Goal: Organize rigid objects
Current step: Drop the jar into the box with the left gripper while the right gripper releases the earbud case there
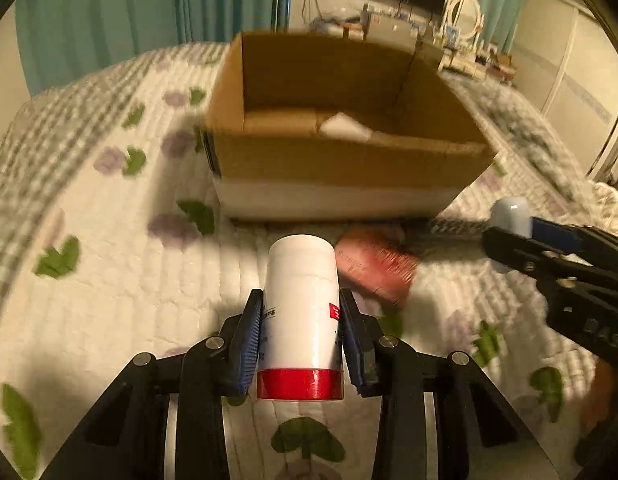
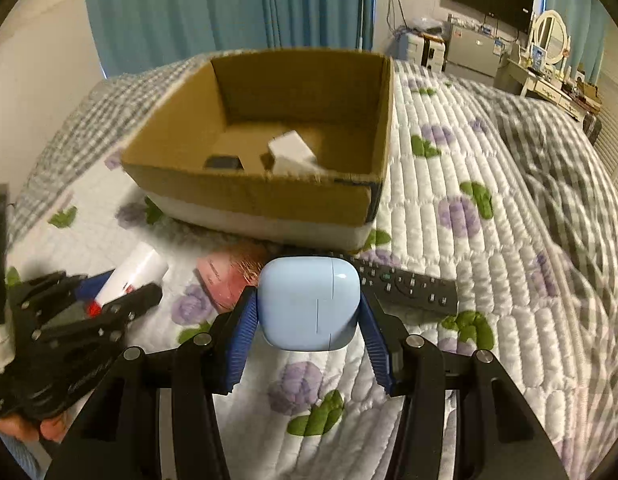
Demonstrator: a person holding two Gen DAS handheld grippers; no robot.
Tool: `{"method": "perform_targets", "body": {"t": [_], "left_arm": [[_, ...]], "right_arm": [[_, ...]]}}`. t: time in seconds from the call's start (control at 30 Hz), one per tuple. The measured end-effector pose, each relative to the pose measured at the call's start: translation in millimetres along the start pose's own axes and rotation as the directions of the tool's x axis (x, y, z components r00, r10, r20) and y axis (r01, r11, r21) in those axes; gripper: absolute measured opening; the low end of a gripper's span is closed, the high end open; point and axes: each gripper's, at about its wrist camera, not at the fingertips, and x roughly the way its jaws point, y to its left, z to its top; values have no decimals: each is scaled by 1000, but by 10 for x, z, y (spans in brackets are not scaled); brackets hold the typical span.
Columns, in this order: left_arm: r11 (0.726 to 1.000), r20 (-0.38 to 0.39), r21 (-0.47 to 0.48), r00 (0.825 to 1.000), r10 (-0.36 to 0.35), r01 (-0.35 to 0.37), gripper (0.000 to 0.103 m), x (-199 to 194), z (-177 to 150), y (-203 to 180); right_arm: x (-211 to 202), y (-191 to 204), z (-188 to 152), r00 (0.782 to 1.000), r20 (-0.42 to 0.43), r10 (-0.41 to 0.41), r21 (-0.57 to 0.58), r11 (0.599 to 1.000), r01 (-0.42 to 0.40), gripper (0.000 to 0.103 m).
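Plastic throughout: left gripper (image 1: pixel 301 320) clamps white red-based cylindrical bottle (image 1: pixel 300 312) mid-body; right gripper (image 2: pixel 309 312) clamps slippery pale-blue rounded earbud case (image 2: pixel 309 304), probably light.

I've got a white bottle (image 1: pixel 301 312) with a red cap clamped in my left tool, cap end toward me. A pale blue rounded case (image 2: pixel 309 304) sits squeezed in my right one. Just ahead of both lies a pink box (image 2: pixel 233 276), blurry, and a black remote (image 2: pixel 409 284). Further ahead is the open cardboard box (image 2: pixel 249 196), holding a white box (image 2: pixel 293 156) and something dark (image 2: pixel 225 162).
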Motion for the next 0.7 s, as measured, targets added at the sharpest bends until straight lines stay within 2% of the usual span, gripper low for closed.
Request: {"method": "perform_targets", "body": {"t": [0.13,0.37,0.47,0.53,0.7], "left_arm": [[1000,103,1,995,-13,13,37,-287,357,-71],[1000,254,26,967,-23,17,37,-540,1076,-61],[1000,261,29,965,4,-12,37,-411,1346,-60],[1000,253,22,967,-1,-5,37,-257,1529,-36],[999,201,26,979,33,-39,37,224,1797,-38]], "right_arm": [[-202,45,196,998,61,-13,-30,999,15,50],[-450,51,755,981,192,0,-54,999,11,50],[-443,25,987,975,224,3,-60,998,11,50],[-402,12,1116,971,239,-1,-70,997,18,50],[-144,-53,1316,974,227,-6,-72,997,23,50]]}}
